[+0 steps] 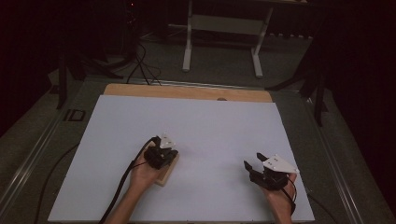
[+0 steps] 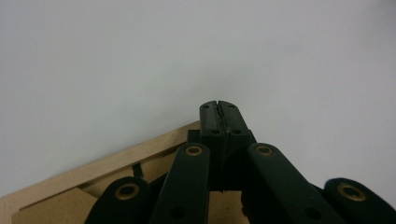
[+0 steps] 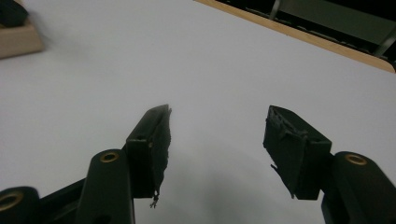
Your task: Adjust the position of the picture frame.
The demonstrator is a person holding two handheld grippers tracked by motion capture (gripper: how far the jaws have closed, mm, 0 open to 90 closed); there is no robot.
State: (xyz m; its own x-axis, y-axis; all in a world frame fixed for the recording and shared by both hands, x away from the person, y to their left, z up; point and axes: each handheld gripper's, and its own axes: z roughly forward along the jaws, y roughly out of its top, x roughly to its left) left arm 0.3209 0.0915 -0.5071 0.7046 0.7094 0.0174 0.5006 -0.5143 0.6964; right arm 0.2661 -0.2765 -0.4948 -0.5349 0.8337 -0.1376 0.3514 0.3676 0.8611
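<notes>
Black 2-jaw tool (image 1: 172,150), brass rivets, white top plates, trailing black cables

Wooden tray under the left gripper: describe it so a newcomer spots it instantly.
On the white table sheet, look near the front edge, left of centre. The wooden tray lies there flat beneath the shut left gripper: pale raised rim, browner recessed floor, the sheet's sole wooden object.

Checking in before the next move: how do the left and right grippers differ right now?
The left gripper has its jaws shut, with nothing seen between them; the right gripper has its jaws open and empty. The left sits over the wooden tray; the right is over the bare white sheet. Both are hand-held, with black jaws.
</notes>
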